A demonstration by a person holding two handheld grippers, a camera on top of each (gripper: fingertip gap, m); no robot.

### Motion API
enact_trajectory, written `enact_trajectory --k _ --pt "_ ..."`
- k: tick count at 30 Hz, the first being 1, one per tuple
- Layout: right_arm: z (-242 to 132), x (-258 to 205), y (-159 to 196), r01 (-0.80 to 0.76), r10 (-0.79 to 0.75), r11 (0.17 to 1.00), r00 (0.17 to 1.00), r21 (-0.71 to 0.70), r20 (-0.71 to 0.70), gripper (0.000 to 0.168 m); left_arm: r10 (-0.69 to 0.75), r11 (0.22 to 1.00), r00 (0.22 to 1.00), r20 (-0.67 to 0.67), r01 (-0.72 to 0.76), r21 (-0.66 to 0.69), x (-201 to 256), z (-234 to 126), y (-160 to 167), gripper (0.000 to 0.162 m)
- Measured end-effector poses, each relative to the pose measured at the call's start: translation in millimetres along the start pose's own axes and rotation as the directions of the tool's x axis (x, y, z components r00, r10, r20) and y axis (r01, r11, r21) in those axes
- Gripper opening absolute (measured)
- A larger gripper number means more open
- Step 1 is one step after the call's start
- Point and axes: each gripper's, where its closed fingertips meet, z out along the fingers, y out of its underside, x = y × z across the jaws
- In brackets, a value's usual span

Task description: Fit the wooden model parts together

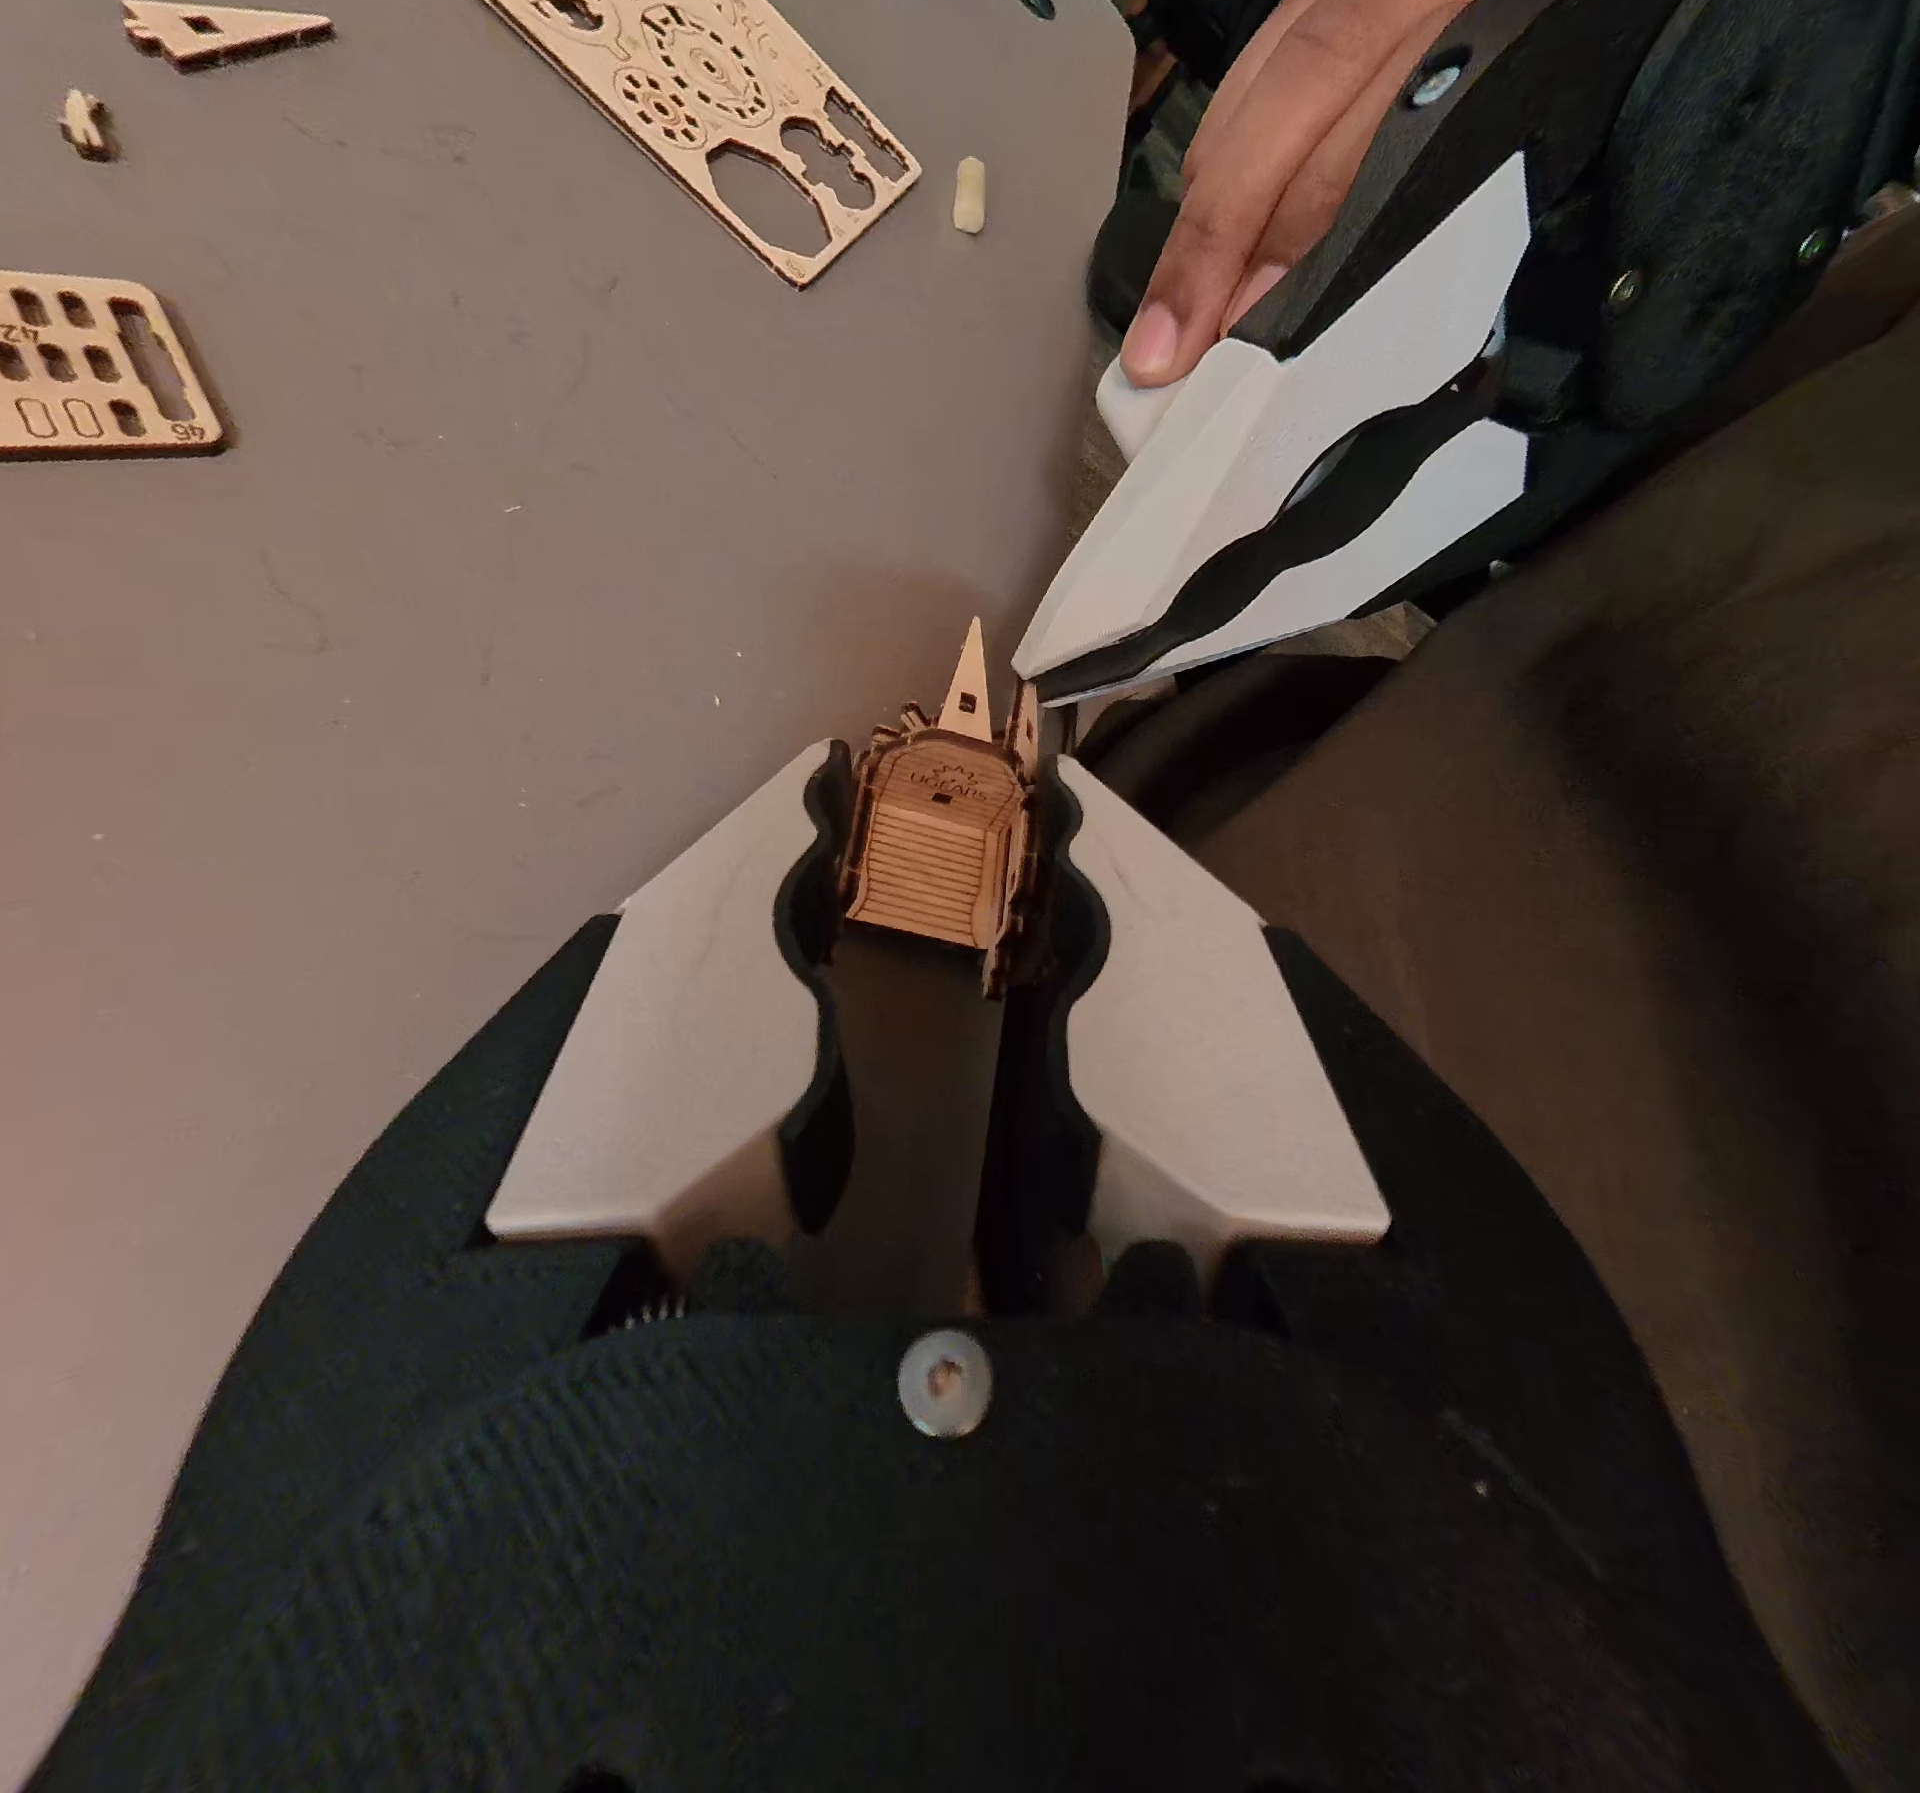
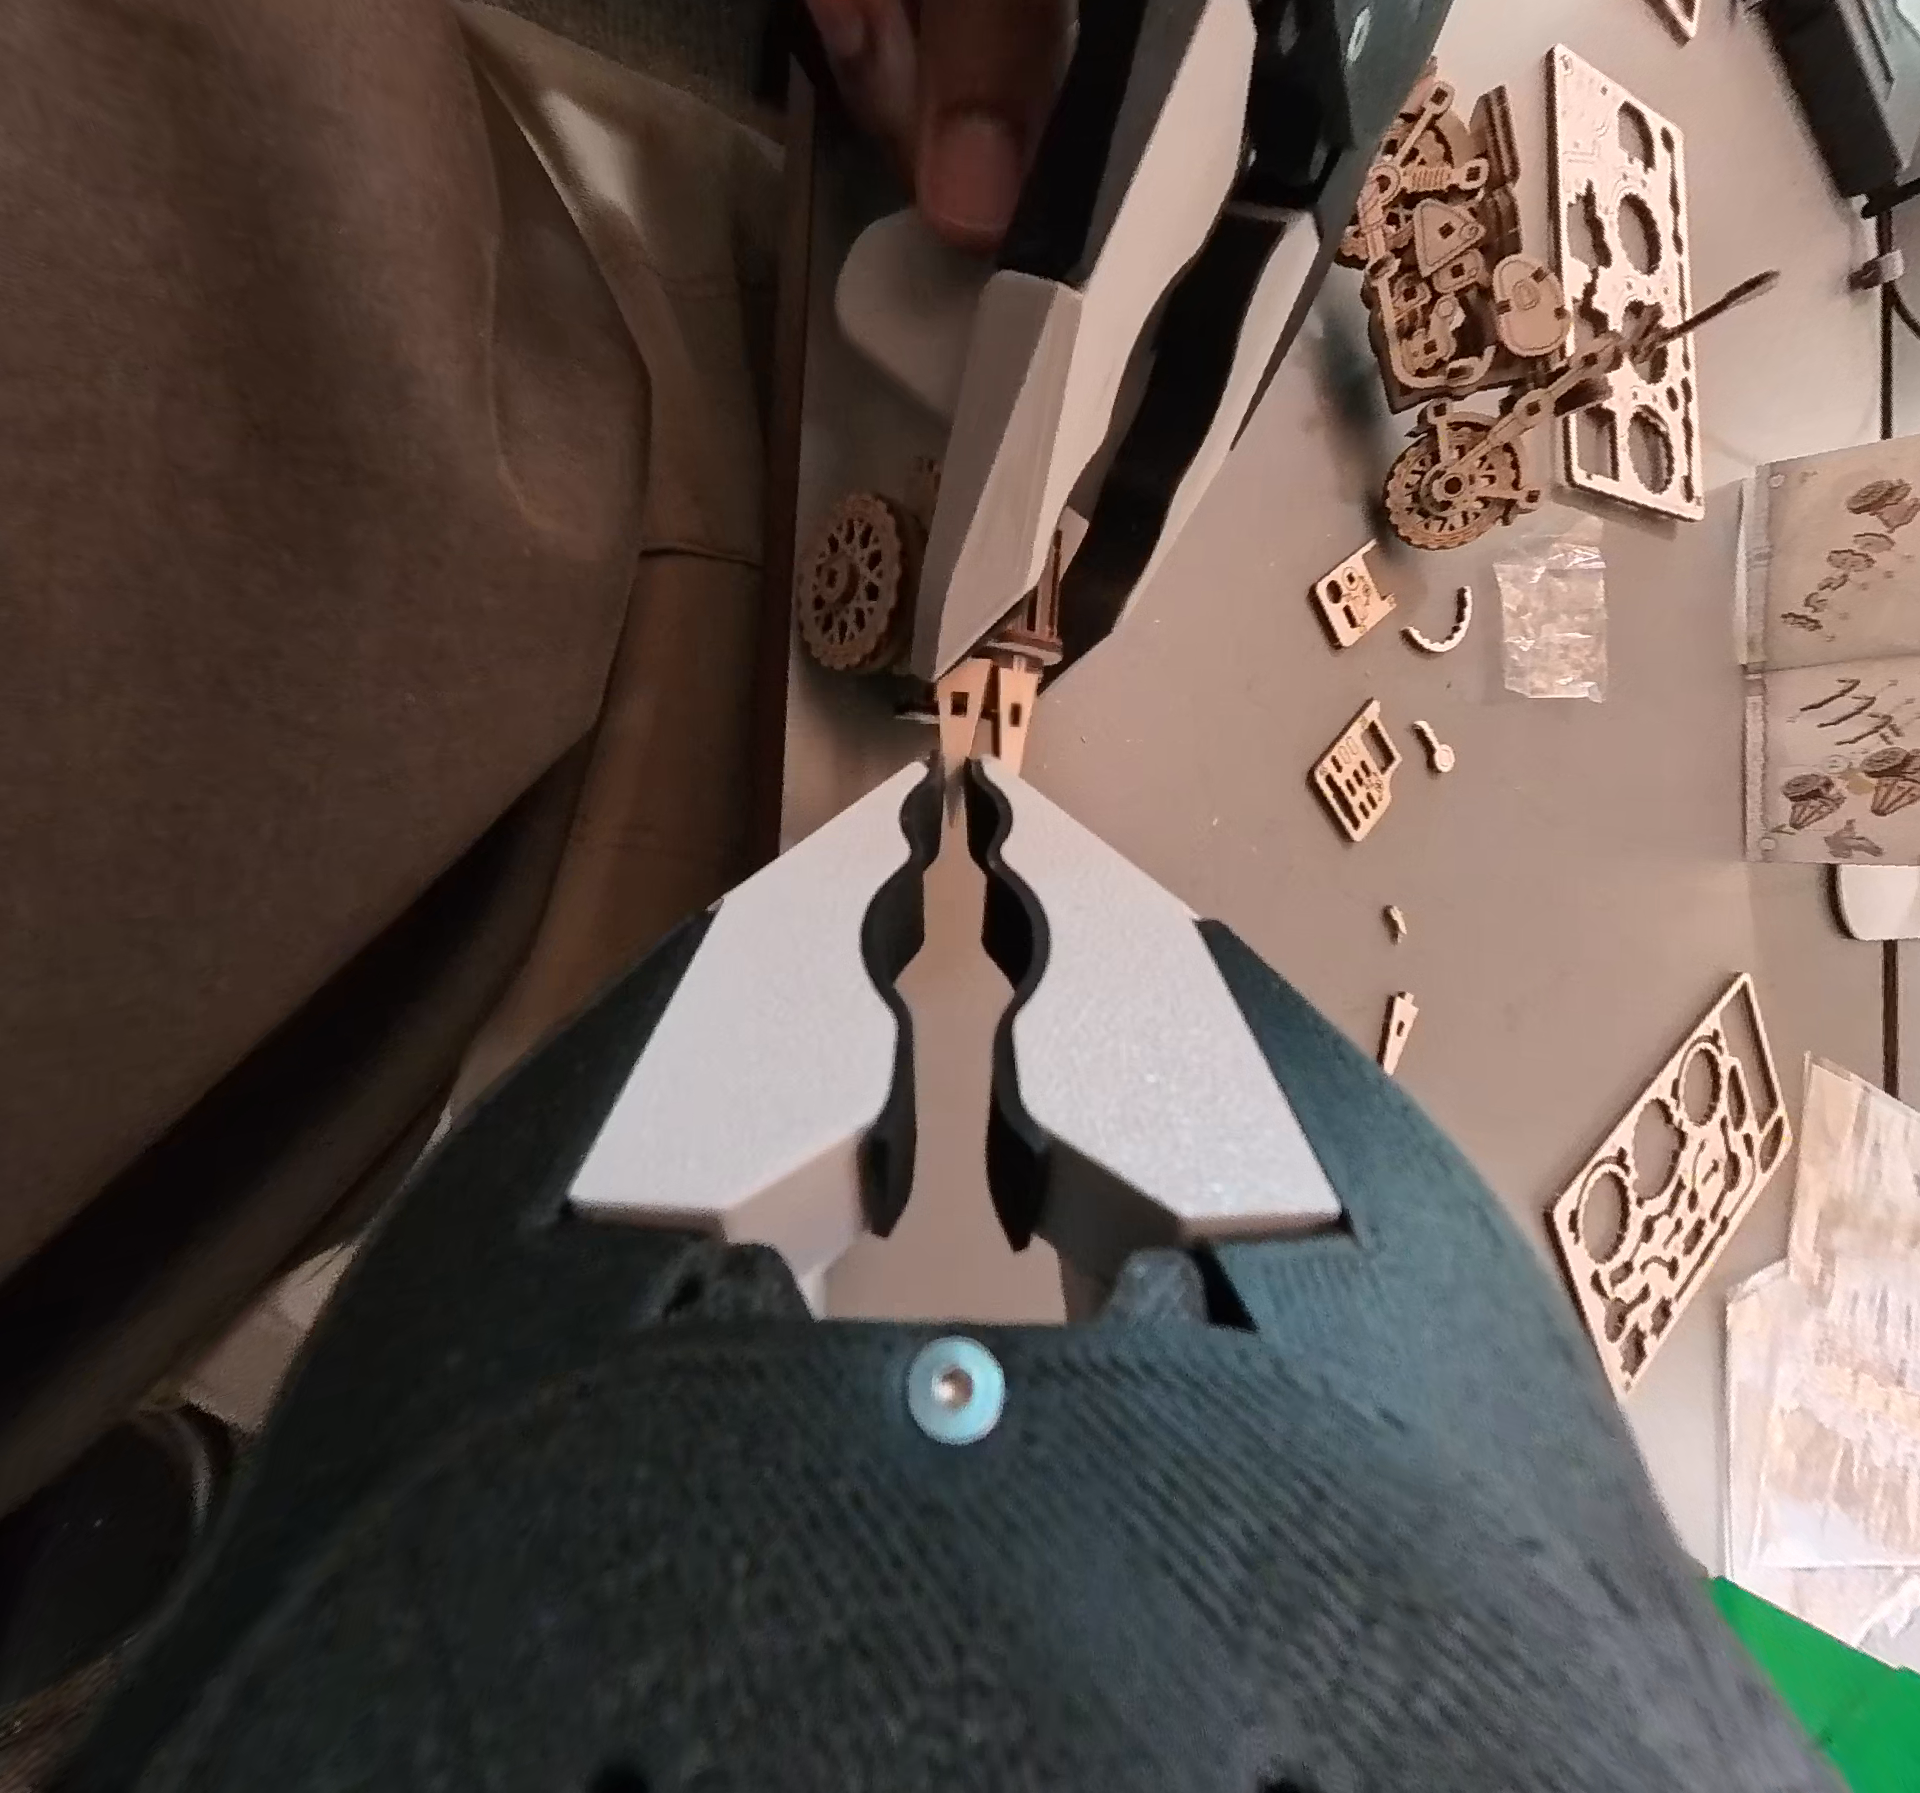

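Left gripper (image 1: 940, 808): clamped on small wooden model body (image 1: 935, 844), held at edge of grey table (image 1: 520, 600). Right gripper (image 2: 951, 772): pinching pointed wooden part (image 2: 958, 704) at its tip, against model body. 2 punched sheets (image 1: 644, 60) lying well apart.

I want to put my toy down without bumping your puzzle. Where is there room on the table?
The bare grey table is free near the left gripper, below the long punched sheet and right of the small slotted sheet. The far side is crowded around the wooden motorcycle, with sheets and loose bits.
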Motion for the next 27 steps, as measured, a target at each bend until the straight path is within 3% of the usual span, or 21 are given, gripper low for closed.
enact_trajectory --k 27 --pt "0.7 1.6 0.8 -0.015 0.015 0.999 1.000 0.037 0.001 0.002 -0.023 1.000 1.000 -0.012 0.023 0.005 -0.5 0.2 -0.5 0.033"
